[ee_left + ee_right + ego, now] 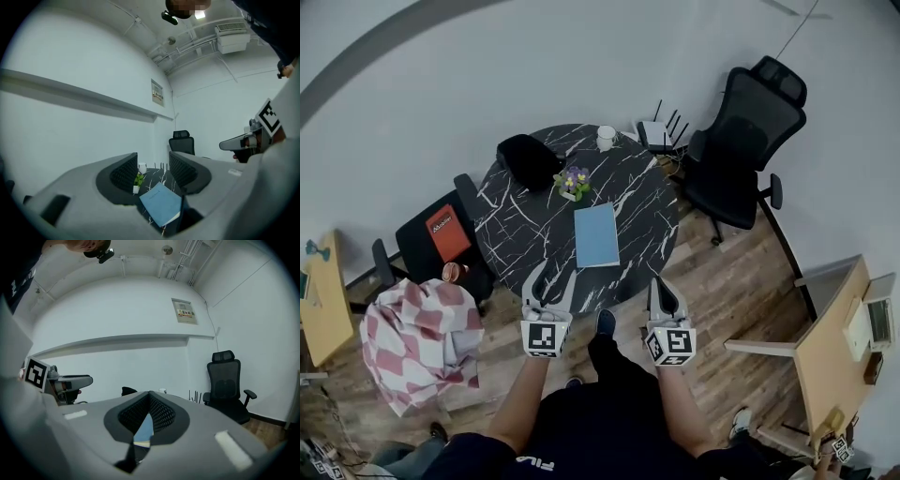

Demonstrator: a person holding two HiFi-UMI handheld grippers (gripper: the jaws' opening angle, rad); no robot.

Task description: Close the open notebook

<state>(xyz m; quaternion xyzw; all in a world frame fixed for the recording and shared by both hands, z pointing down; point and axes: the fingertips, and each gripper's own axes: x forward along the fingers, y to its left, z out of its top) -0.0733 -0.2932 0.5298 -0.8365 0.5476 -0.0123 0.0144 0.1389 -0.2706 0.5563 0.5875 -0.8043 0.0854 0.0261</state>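
Observation:
A blue notebook (596, 234) lies shut and flat on the round black marble table (516, 234), near its front edge. It also shows between the jaws in the left gripper view (161, 204) and as a sliver in the right gripper view (144, 426). My left gripper (549, 279) hangs at the table's near rim, left of the notebook, jaws wide apart (153, 171) and holding nothing. My right gripper (662, 286) hovers off the rim to the notebook's right, its tips together (149, 404) with nothing in them. Neither gripper touches the notebook.
On the table stand a small potted plant with purple flowers (574, 181), a white cup (606, 137) and a black bag (528, 157). A black office chair (741, 150) is at the right, a chair with an orange item (445, 234) and a chequered cloth (422, 337) at the left.

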